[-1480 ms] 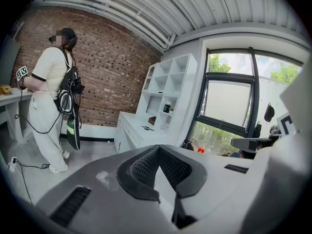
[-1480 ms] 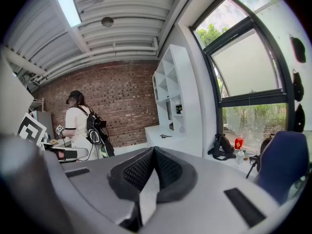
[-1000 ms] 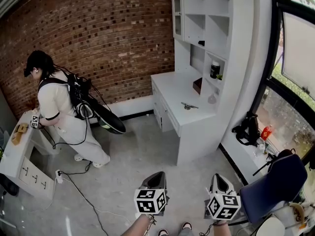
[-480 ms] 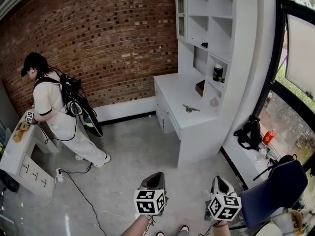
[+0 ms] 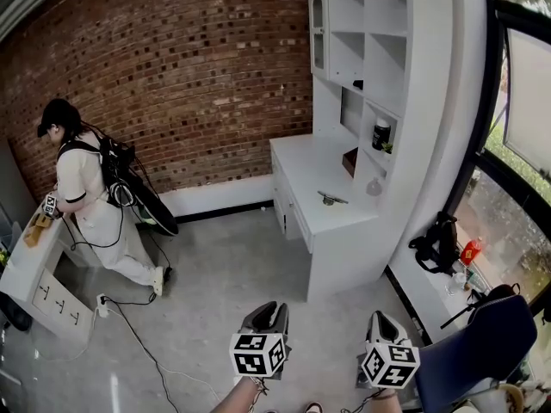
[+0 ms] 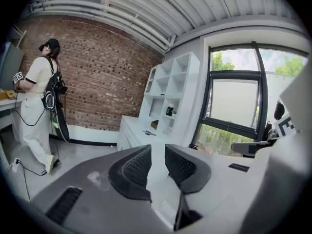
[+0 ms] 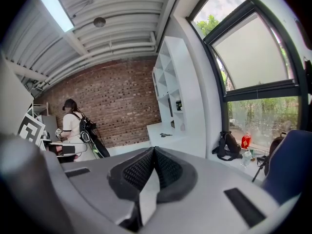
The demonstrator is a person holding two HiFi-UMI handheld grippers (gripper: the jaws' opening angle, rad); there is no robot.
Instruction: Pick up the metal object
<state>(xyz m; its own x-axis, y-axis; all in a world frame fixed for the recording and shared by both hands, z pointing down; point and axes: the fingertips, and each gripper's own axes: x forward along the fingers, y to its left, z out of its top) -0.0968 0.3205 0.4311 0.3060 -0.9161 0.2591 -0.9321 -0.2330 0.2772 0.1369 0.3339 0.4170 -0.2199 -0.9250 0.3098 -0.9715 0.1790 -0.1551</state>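
The metal object (image 5: 331, 200) is a small grey piece lying on the white desk (image 5: 314, 175) against the far shelving. It shows tiny in the left gripper view (image 6: 147, 133) and in the right gripper view (image 7: 165, 135). Both grippers are held low at the bottom of the head view, a few steps short of the desk. My left gripper (image 5: 267, 317) has a narrow gap between its jaws and holds nothing (image 6: 157, 162). On my right gripper (image 5: 385, 323) the jaw tips touch, with nothing between them (image 7: 154, 152).
A person (image 5: 82, 188) with a backpack stands at a low white table (image 5: 26, 274) at the left. Cables (image 5: 129, 317) trail over the grey floor. A black bag (image 5: 439, 235) and a blue chair (image 5: 482, 334) are at the right by the window. Tall white shelves (image 5: 379, 76) rise above the desk.
The person at the left has stepped further left toward the low table. The view has shifted a little toward the desk. Both grippers keep their places and jaw states.
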